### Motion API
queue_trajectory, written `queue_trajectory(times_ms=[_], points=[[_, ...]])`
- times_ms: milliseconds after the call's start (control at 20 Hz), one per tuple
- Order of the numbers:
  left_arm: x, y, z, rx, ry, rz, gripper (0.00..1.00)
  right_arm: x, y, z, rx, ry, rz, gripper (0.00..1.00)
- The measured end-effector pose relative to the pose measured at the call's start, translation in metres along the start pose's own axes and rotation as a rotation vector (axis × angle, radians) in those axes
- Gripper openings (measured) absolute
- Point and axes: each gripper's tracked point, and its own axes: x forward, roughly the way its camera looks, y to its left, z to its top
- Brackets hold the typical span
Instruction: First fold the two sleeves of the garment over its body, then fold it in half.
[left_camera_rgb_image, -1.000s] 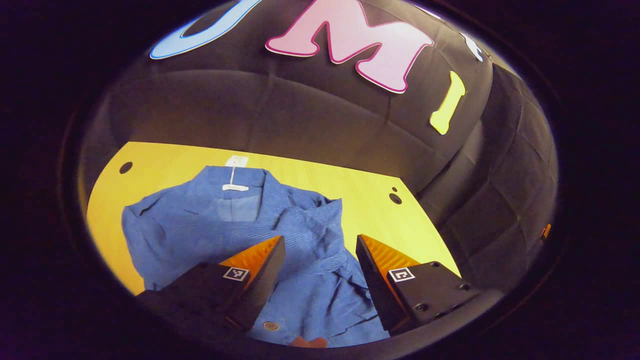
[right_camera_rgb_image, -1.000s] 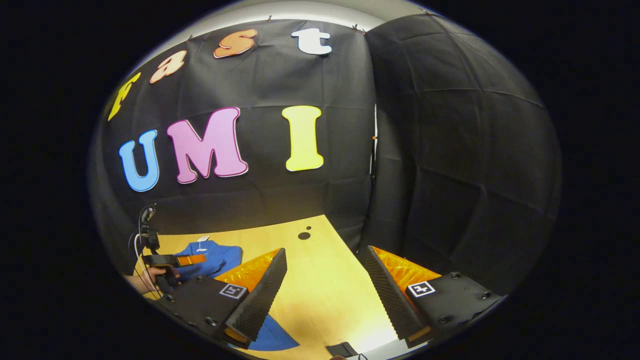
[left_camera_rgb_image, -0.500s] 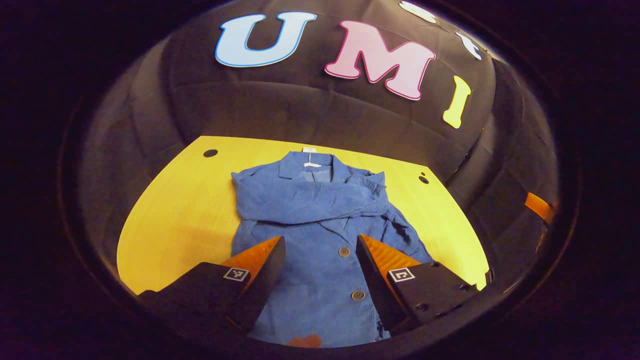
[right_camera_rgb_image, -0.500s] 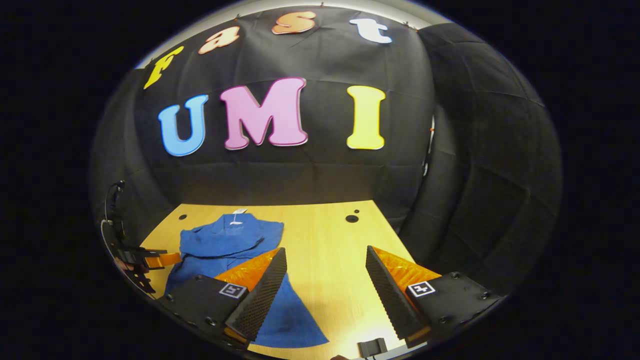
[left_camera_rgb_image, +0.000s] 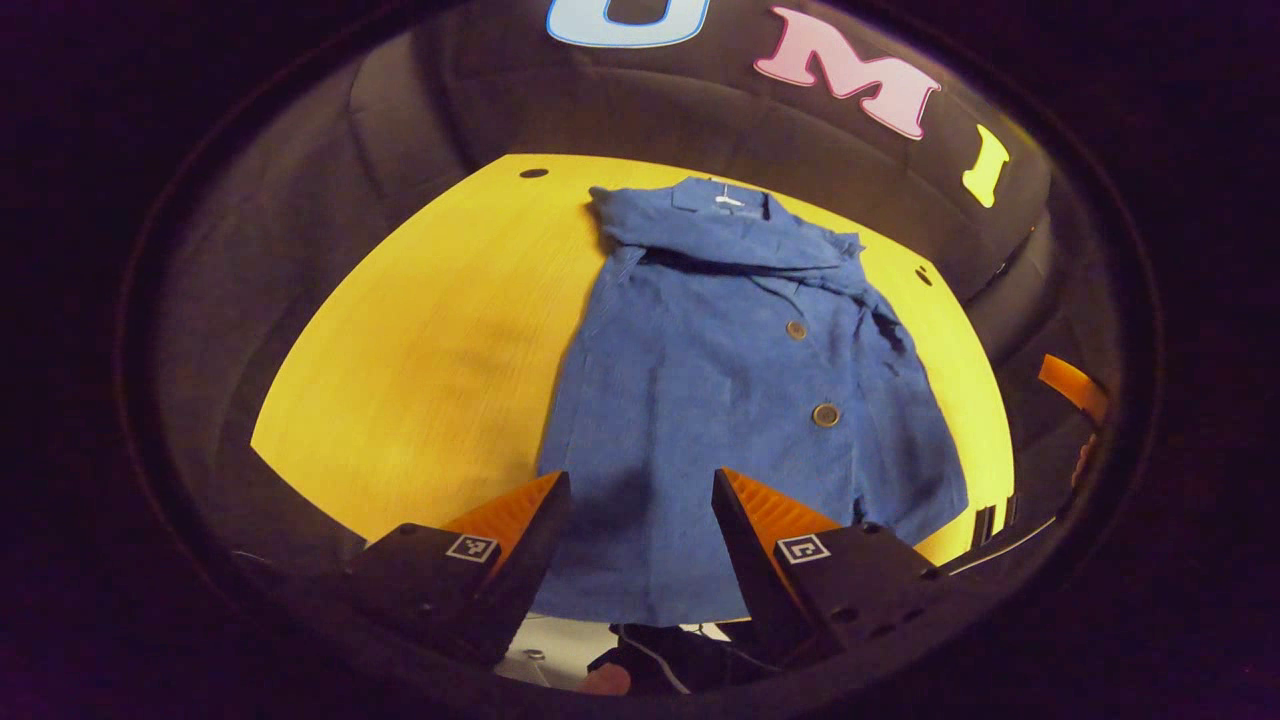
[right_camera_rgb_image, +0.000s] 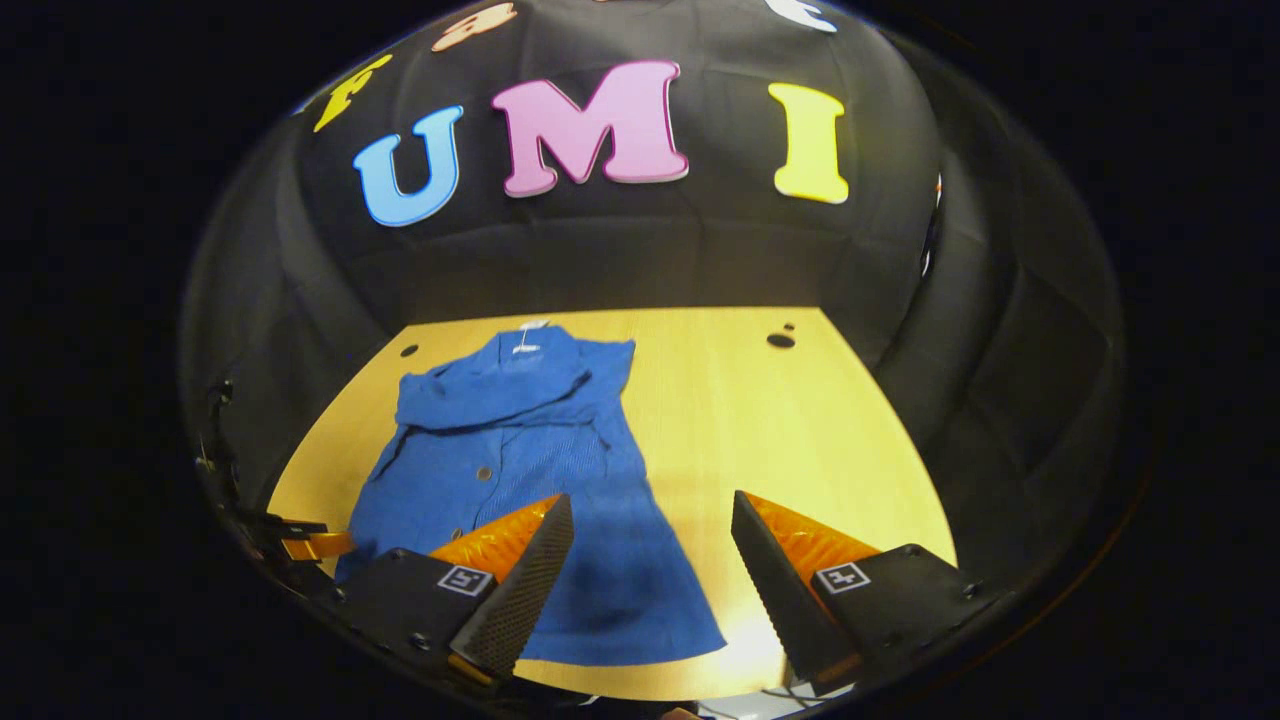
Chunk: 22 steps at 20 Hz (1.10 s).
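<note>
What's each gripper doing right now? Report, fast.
Left gripper: open, holding nothing, above the near hem of the blue garment.
Right gripper: open, holding nothing, above the garment's near right corner.

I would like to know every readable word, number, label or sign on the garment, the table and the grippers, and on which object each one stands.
None can be read as text.
White neck label on the blue garment, at the collar: too small and blurred to read.
Square black-and-white marker on each finger of the left gripper and the right gripper: coded patterns, not words.
Wooden table: no writing seen.
</note>
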Motion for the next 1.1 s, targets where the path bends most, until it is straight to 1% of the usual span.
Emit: queue_trajectory(times_ms=[50,150,200,250,300,350,400,450,500,550,600,650,700,1050,1100], points=[[-0.001,0.005,-0.009,-0.022,0.032,0.009,0.84,0.004,0.005,-0.025,0.022,0.076,0.004,1.00],[-0.001,0.014,-0.021,-0.065,0.071,0.029,0.84,0.019,0.008,-0.058,0.065,0.173,0.019,1.00],[0.000,0.020,-0.024,-0.081,0.084,0.044,0.84,0.024,0.007,-0.070,0.077,0.214,0.022,0.94],[0.001,0.024,-0.026,-0.094,0.097,0.056,0.84,0.027,0.005,-0.081,0.081,0.259,0.019,1.00],[0.001,0.027,-0.030,-0.102,0.114,0.064,0.84,0.030,0.003,-0.090,0.079,0.290,0.016,0.91],[0.000,0.031,-0.034,-0.107,0.127,0.074,0.84,0.027,0.000,-0.101,0.071,0.330,0.013,0.88],[0.001,0.034,-0.039,-0.107,0.141,0.085,0.84,0.029,-0.003,-0.108,0.066,0.348,0.009,0.88],[0.003,0.037,-0.043,-0.105,0.161,0.095,0.84,0.031,-0.004,-0.119,0.058,0.387,0.008,0.99],[0.006,0.039,-0.049,-0.104,0.193,0.096,0.84,0.033,-0.006,-0.129,0.052,0.424,0.006,0.99],[0.007,0.037,-0.055,-0.113,0.224,0.087,0.82,0.033,-0.008,-0.139,0.053,0.459,0.004,0.99],[0.008,0.037,-0.060,-0.130,0.252,0.079,0.84,0.034,-0.010,-0.147,0.055,0.494,0.005,1.00],[0.009,0.035,-0.063,-0.146,0.272,0.069,0.84,0.033,-0.011,-0.154,0.054,0.524,0.002,1.00],[0.011,0.033,-0.066,-0.154,0.283,0.071,0.84,0.033,-0.013,-0.159,0.050,0.539,-0.005,1.00],[0.012,0.039,-0.064,-0.120,0.316,0.096,0.84,0.034,-0.022,-0.171,0.037,0.587,-0.020,1.00],[0.014,0.039,-0.065,-0.118,0.324,0.095,0.84,0.035,-0.023,-0.171,0.039,0.591,-0.019,0.89]])
